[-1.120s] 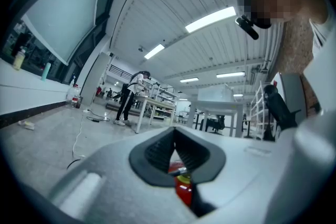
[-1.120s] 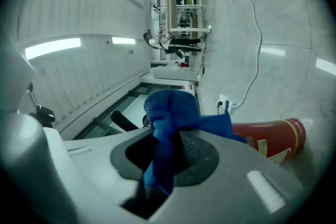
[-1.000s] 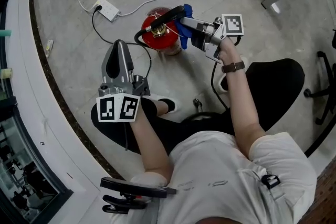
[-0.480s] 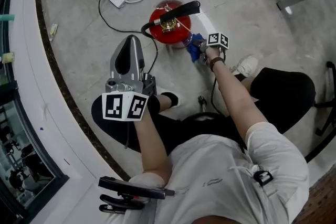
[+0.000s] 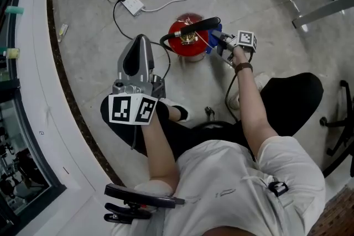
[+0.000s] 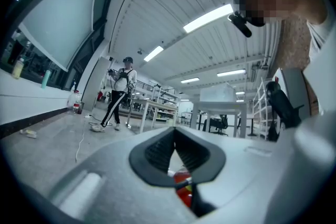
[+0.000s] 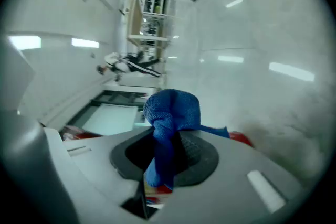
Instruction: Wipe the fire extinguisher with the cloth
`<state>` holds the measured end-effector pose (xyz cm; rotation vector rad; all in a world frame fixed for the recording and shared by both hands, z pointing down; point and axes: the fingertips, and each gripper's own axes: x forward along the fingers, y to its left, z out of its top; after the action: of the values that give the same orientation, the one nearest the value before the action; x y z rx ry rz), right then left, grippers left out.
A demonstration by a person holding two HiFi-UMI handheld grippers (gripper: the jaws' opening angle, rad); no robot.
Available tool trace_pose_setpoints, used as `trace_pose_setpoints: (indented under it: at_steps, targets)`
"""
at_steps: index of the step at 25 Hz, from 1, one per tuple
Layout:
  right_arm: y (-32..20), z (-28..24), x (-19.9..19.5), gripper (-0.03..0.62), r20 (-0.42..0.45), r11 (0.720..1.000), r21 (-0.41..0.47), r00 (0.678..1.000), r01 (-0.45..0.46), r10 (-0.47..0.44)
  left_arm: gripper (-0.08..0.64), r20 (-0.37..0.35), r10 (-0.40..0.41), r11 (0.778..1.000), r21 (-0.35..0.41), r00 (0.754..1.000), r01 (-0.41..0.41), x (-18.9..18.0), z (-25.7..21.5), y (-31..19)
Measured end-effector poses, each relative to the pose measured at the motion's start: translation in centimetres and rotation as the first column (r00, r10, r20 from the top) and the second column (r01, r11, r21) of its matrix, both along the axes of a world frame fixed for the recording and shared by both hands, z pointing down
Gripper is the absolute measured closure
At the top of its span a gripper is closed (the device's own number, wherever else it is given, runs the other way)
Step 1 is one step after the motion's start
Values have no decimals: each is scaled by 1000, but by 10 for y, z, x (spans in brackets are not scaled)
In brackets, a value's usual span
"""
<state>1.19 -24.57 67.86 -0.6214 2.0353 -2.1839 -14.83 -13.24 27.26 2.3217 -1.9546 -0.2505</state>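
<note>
Two tongs are in use. The right tongs (image 5: 217,40) are clamped on the blue cloth (image 7: 169,113) at the right side of the red fire extinguisher (image 5: 183,44), which stands on the floor (image 5: 99,30) at upper centre of the head view. The left tongs (image 6: 175,131) are closed and empty, at its lower left.

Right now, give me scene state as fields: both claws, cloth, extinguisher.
left claw: shut, nothing in it, clear of the fire extinguisher
right claw: shut on the cloth
cloth: blue, bunched, sticking out past the jaws
fire extinguisher: red, upright on the floor
cloth vs fire extinguisher: cloth near its top, on the person's right side; contact unclear
other: white power strip on the floor beyond it
</note>
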Motion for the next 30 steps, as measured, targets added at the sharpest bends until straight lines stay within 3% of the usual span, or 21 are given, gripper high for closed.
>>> trace_pose_setpoints:
  at_steps: [2, 5, 8, 9, 10, 12, 14, 16, 19, 21, 23, 24, 26, 28, 30]
  targets:
    - [-28, -98, -16, 511, 234, 994, 107, 970, 36, -60, 560, -6, 1, 1000, 22, 1000, -1, -1, -8, -3]
    - [-23, -204, -37, 511, 449, 950, 259, 850, 172, -276, 560, -15, 5, 999, 41, 1000, -4, -2, -17, -6]
    - [0, -268, -45, 511, 565, 891, 385, 702, 241, -434, 560, -23, -3, 999, 52, 1000, 4, -7, -20, -6]
    - [8, -280, -49, 511, 562, 866, 422, 673, 268, -482, 560, -24, -8, 999, 52, 1000, 9, -9, -20, -7]
    - [13, -286, -53, 511, 537, 843, 450, 665, 295, -520, 560, -26, -12, 999, 49, 1000, 13, -10, -18, -8]
    - [16, -282, -58, 511, 483, 822, 465, 684, 329, -547, 559, -33, -14, 999, 36, 999, 15, -11, -11, -10]
    - [9, -269, -57, 511, 488, 847, 428, 708, 316, -511, 560, -37, -10, 1000, 20, 999, 11, -9, -4, -12]
    - [-2, -235, -53, 511, 461, 879, 369, 762, 302, -455, 560, -39, -7, 1000, 9, 999, 7, -9, 0, -13]
    - [-7, -123, -50, 511, 212, 908, 213, 891, 359, -402, 560, -36, -11, 1000, -4, 999, 11, -12, 5, -16]
    - [-4, -41, -49, 511, 116, 951, 47, 943, 307, -311, 560, -34, -20, 1000, -15, 999, 19, -16, 10, -17]
    - [3, 41, -37, 511, -4, 969, -85, 972, 233, -235, 560, -32, -27, 999, -27, 999, 26, -19, 15, -18]
    - [10, 81, -26, 511, -109, 967, -136, 966, 217, -233, 560, -29, -29, 999, -34, 999, 28, -20, 17, -19]
    - [32, 136, -6, 511, -304, 951, -220, 910, 219, -280, 560, -20, -34, 998, -46, 999, 33, -21, 20, -18]
    - [48, 160, 3, 511, -409, 937, -245, 849, 251, -334, 560, -9, -45, 998, -53, 999, 44, -24, 21, -17]
    - [48, 166, 2, 512, -456, 930, -235, 813, 282, -362, 560, -1, -63, 997, -53, 998, 63, -32, 21, -16]
